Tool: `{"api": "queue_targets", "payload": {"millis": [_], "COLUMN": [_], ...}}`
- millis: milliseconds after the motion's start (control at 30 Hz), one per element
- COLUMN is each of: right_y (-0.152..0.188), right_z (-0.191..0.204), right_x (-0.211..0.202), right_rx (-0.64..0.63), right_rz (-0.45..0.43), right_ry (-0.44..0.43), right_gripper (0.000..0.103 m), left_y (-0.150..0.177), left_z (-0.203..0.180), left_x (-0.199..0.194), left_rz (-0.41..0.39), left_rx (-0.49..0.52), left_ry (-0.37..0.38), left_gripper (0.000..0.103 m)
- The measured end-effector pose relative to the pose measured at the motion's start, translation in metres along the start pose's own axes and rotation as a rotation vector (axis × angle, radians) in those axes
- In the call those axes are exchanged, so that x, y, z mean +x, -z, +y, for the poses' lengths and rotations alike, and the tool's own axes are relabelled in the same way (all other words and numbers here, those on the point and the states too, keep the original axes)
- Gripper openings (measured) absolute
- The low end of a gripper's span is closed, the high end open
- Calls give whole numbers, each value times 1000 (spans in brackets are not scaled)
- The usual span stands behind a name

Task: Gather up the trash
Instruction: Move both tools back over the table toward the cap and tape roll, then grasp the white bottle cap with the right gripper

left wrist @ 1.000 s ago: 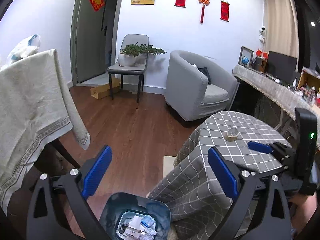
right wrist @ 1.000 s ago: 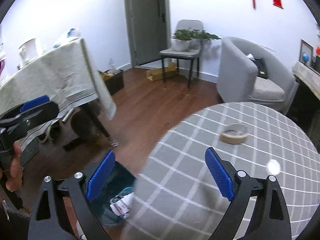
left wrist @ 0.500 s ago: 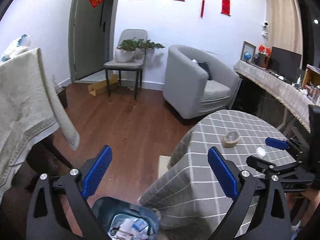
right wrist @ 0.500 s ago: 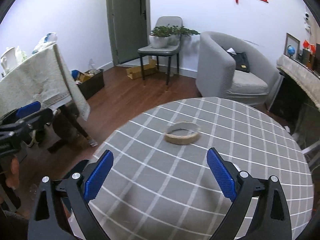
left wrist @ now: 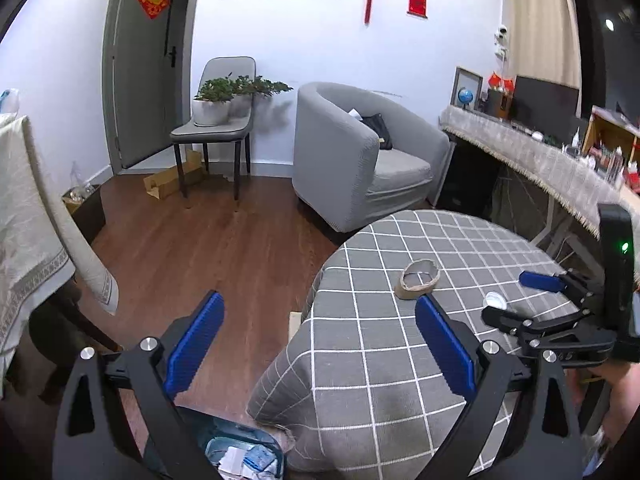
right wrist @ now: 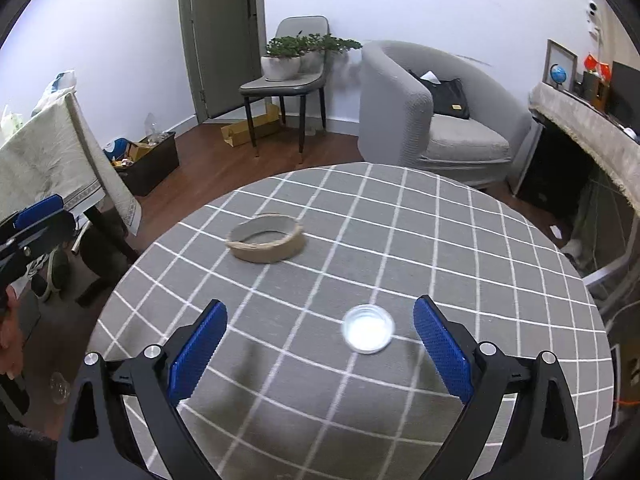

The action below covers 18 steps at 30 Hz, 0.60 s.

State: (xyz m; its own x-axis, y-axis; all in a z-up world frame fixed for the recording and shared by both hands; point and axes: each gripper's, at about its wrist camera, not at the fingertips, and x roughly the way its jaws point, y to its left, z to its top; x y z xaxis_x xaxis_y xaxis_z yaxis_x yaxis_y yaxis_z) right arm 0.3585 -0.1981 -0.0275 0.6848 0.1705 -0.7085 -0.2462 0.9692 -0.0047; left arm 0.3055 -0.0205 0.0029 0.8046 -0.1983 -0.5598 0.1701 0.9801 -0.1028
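Observation:
A round table with a grey checked cloth point(right wrist: 400, 216) carries a brown cardboard tape ring point(right wrist: 266, 238) and a small clear plastic lid point(right wrist: 368, 328). Both show in the left wrist view too: the ring point(left wrist: 418, 279) and the lid point(left wrist: 494, 301). My right gripper point(right wrist: 318, 350) is open and empty, low over the table, with the lid between its fingers, nearer the right one. My left gripper point(left wrist: 318, 350) is open and empty at the table's left edge, above a teal trash bin point(left wrist: 244, 456) holding paper scraps. The right gripper point(left wrist: 516, 296) appears at the right of the left wrist view.
A cloth-covered table point(left wrist: 28, 216) stands at the left with a dark box point(right wrist: 148, 160) of clutter beside it. A grey armchair point(left wrist: 360, 160), a chair with a potted plant point(left wrist: 216, 120) and a long sideboard point(left wrist: 540, 156) stand further off. The floor is brown wood point(left wrist: 192, 248).
My right gripper has swung from the table's left edge over the table, and the clear lid has come between its fingers. My left gripper has risen, so the bin sits lower in its view.

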Motion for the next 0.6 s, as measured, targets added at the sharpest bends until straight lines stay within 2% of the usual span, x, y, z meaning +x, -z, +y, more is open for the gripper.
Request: {"api": "queue_targets", "payload": {"millis": [33,100,300,533,600], "right_y": [0,2,6,5,7], "right_z": [-3,-9,-19,-25,-25], "right_x": [2,5,22,25,21], "right_rx": [-2,-3,-15,-48,-60], "right_rz": [8,27,95,113,113], "right_ry": [9,13,-11,-40,-51], "right_gripper": [91,80,62,51,44], "left_y": [0,-2,-4,-7,-6], "left_z": [-3,-11,-24,-31,-34], "left_x": [3,8,24,42,46], "left_rz": [8,21,43,67,80], "left_rx": [11,34,76,90,102], "left_ry": [-9,-13,33,54,59], "left_gripper": [98,98,98,97,97]}}
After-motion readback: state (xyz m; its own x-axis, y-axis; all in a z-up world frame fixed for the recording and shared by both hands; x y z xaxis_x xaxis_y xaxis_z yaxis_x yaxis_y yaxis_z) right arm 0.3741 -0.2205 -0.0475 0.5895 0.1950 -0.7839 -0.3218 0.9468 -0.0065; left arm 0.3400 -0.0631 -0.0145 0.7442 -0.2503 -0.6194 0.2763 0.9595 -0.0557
